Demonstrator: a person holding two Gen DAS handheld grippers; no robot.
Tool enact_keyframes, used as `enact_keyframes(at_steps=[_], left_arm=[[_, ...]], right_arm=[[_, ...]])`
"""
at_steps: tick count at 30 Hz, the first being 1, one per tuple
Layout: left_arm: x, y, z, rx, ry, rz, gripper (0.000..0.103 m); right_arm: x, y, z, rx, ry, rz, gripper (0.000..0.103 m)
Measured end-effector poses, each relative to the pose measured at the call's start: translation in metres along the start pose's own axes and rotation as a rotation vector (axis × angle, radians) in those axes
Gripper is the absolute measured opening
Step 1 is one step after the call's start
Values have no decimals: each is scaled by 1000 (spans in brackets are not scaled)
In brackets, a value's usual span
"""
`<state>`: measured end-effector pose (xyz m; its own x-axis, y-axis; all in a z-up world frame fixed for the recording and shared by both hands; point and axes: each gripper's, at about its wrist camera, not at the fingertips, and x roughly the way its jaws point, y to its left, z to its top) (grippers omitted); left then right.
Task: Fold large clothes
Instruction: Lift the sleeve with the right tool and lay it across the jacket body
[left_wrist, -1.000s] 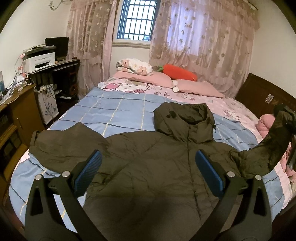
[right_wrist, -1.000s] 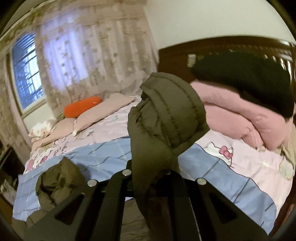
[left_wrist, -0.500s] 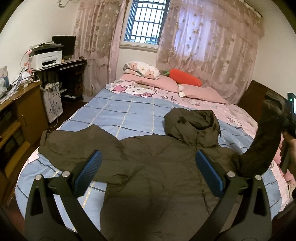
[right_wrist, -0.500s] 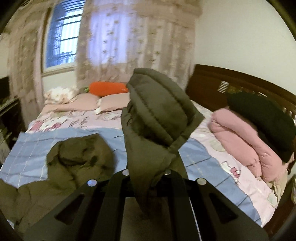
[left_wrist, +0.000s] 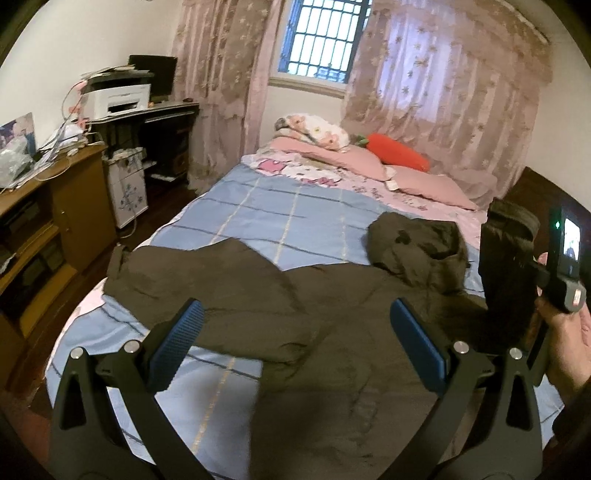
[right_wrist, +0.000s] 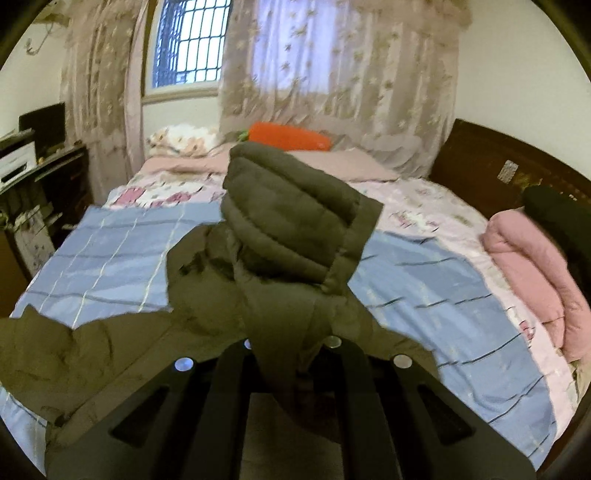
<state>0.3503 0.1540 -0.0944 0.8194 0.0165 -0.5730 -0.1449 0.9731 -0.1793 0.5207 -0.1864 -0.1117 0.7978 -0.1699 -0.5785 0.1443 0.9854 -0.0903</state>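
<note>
A dark olive padded jacket (left_wrist: 332, 332) lies spread on the bed, hood (left_wrist: 417, 243) toward the pillows, left sleeve (left_wrist: 177, 273) stretched toward the bed's left edge. My left gripper (left_wrist: 295, 343) is open and empty, hovering above the jacket's body. My right gripper (right_wrist: 291, 354) is shut on the jacket's right sleeve (right_wrist: 291, 229) and holds it up off the bed; the cuff stands above the jaws. In the left wrist view that lifted sleeve (left_wrist: 509, 266) shows at the right, next to the hand holding the right gripper.
The bed has a blue checked cover (left_wrist: 280, 218), pink pillows (left_wrist: 332, 155) and an orange carrot cushion (left_wrist: 399, 153) at the head. Folded pink bedding (right_wrist: 532, 273) lies at the right side. A wooden desk (left_wrist: 55, 206) and printer (left_wrist: 118, 98) stand left.
The right gripper has swung the held sleeve leftward, inward over the jacket. The left gripper has shifted rightward and stayed open.
</note>
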Motion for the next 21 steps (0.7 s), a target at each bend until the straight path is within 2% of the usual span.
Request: enact_keyframes(at_steps=[7, 15, 18, 19, 20, 21], left_arm=[[4, 32, 1, -44, 10, 43, 101], [12, 54, 1, -90, 29, 69, 101], [16, 58, 0, -94, 38, 75, 101], [17, 59, 0, -96, 38, 76, 101], [17, 60, 0, -98, 39, 77, 101], [17, 60, 0, -99, 39, 77, 101]], right_arm=[[41, 40, -32, 36, 107, 60, 5], [78, 78, -73, 62, 245, 107, 16], [88, 84, -86, 69, 294, 133, 26], [90, 85, -89, 77, 307, 149, 37], [90, 86, -92, 101, 317, 192, 59], [89, 88, -94, 124, 322, 247, 74]])
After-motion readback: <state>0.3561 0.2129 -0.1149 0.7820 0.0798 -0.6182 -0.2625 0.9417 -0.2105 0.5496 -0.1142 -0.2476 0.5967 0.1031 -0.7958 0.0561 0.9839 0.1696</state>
